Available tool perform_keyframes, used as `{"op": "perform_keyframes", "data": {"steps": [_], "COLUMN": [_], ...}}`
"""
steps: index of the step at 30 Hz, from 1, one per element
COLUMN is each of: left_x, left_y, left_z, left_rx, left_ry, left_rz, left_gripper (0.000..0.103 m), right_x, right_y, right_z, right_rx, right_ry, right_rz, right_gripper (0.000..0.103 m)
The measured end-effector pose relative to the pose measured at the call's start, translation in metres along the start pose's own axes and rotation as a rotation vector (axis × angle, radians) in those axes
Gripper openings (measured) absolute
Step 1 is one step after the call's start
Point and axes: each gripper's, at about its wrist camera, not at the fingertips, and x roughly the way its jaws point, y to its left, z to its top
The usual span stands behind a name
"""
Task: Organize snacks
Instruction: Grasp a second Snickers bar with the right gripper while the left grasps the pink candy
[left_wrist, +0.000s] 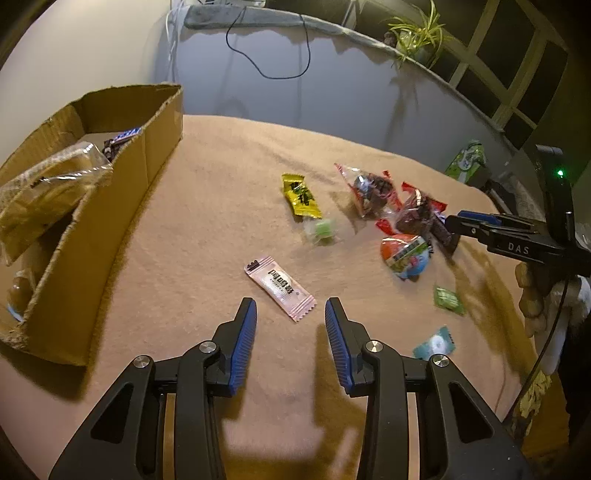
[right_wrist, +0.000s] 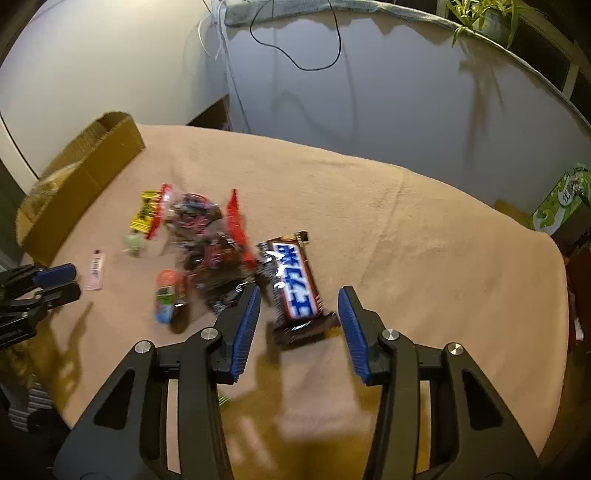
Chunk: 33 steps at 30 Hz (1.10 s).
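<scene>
Your right gripper (right_wrist: 299, 314), jaws apart and empty, straddles the chocolate bar (right_wrist: 293, 282) mid-tabletop: stiff but slick-wrapped, so pinch its long sides; your left gripper (left_wrist: 291, 325), also parted, nears the light, flimsy pink sachet (left_wrist: 280, 288).

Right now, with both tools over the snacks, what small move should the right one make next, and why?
Probably lower the right tool a little further and close on the brown chocolate bar. The bar lies flat on the cloth, lined up in the gap between the open blue pads, and nothing is gripped yet. The cardboard box waits far left.
</scene>
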Motion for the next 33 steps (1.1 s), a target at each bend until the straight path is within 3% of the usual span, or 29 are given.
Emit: {"op": "perform_keyframes", "data": {"steps": [7, 10, 12, 14, 15, 23, 33], "left_x": [0.016, 0.023, 0.028, 0.03, 0.03, 0.023, -0.009], "left_y": [-0.008, -0.017, -0.025, -0.03, -0.03, -0.025, -0.021], "left_z": [0.006, 0.009, 0.011, 0.012, 0.013, 0.005, 0.011], "left_rx": [0.027, 0.085, 0.141, 0.176, 0.186, 0.165, 0.128], "left_ry": [0.018, 0.01, 0.004, 0.007, 0.006, -0.016, -0.091], "left_rz": [0.034, 0.082, 0.124, 0.14, 0.145, 0.129, 0.073], "left_gripper": [0.035, 0.027, 0.022, 0.018, 0.018, 0.018, 0.018], "right_x": [0.026, 0.033, 0.036, 0.034, 0.035, 0.024, -0.019], "right_y": [-0.003, -0.002, -0.002, -0.001, -0.002, -0.005, -0.005], "right_z": [0.007, 0.007, 0.008, 0.009, 0.009, 0.002, -0.008], "right_rx": [-0.012, -0.012, -0.015, -0.011, -0.008, 0.038, 0.093], "right_ry": [0.021, 0.027, 0.02, 0.011, 0.01, -0.009, -0.071], "right_rz": [0.014, 0.023, 0.015, 0.018, 0.023, 0.045, 0.043], "right_gripper": [0.046, 0.046, 0.043, 0.03, 0.03, 0.03, 0.03]}}
